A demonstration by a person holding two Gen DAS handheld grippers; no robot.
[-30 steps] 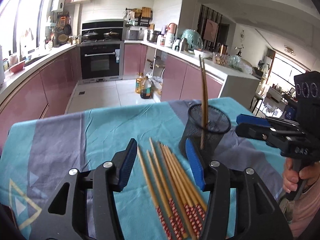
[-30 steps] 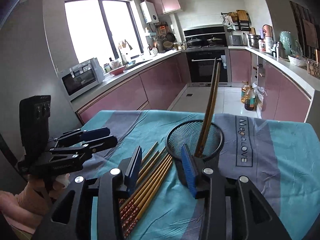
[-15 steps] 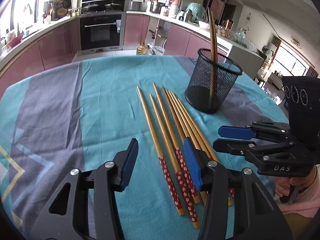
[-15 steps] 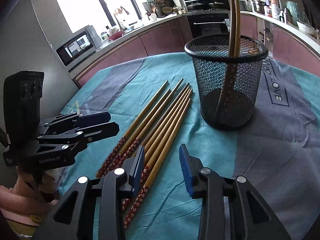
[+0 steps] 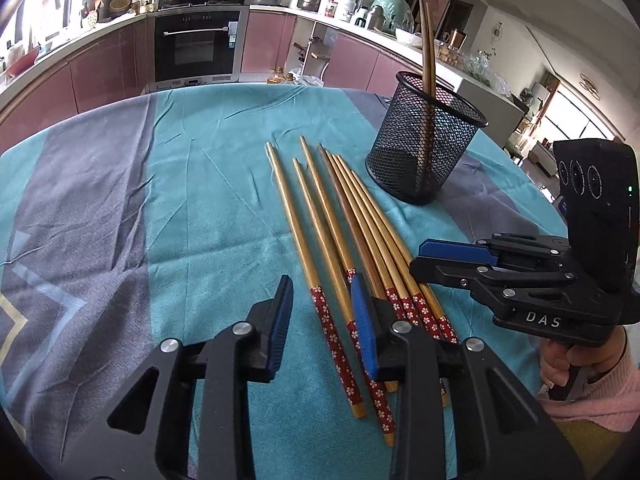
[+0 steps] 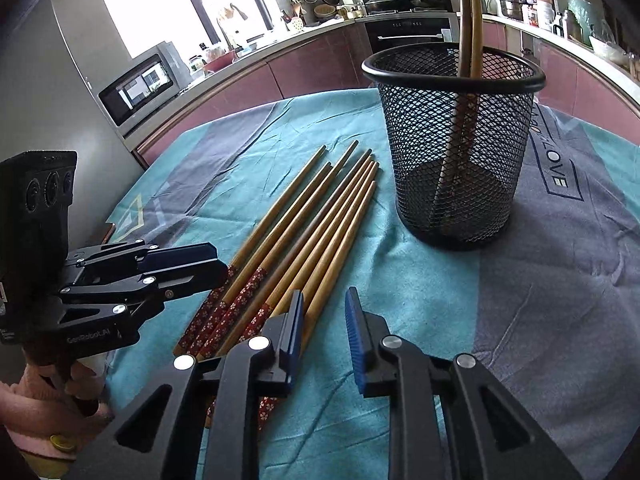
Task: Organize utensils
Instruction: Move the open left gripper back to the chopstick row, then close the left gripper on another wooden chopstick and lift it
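Observation:
Several bamboo chopsticks (image 5: pixel 352 220) (image 6: pixel 316 216) with red flowered handles lie side by side on the teal and grey tablecloth (image 5: pixel 200 200). A black mesh cup (image 5: pixel 424 160) (image 6: pixel 452 152) stands beyond them, with two chopsticks (image 5: pixel 428 52) (image 6: pixel 468 20) upright in it. My left gripper (image 5: pixel 322 320) (image 6: pixel 222 266) is low over the handle ends. Its jaws are closing around the leftmost chopstick's red end, with a gap still visible. My right gripper (image 6: pixel 325 328) (image 5: pixel 418 258) is also closing, with the rightmost chopstick beside its left pad, not pinched.
A hand in a pink sleeve (image 5: pixel 580 364) holds the right gripper's handle. The table's far edge faces pink kitchen cabinets and an oven (image 5: pixel 196 44). A microwave (image 6: pixel 140 84) sits on the counter to the left. Bare cloth (image 6: pixel 540 280) lies right of the cup.
Both grippers have come down and tilted toward the chopsticks' handle ends. Both pairs of jaws have narrowed. The chopsticks and cup have not moved.

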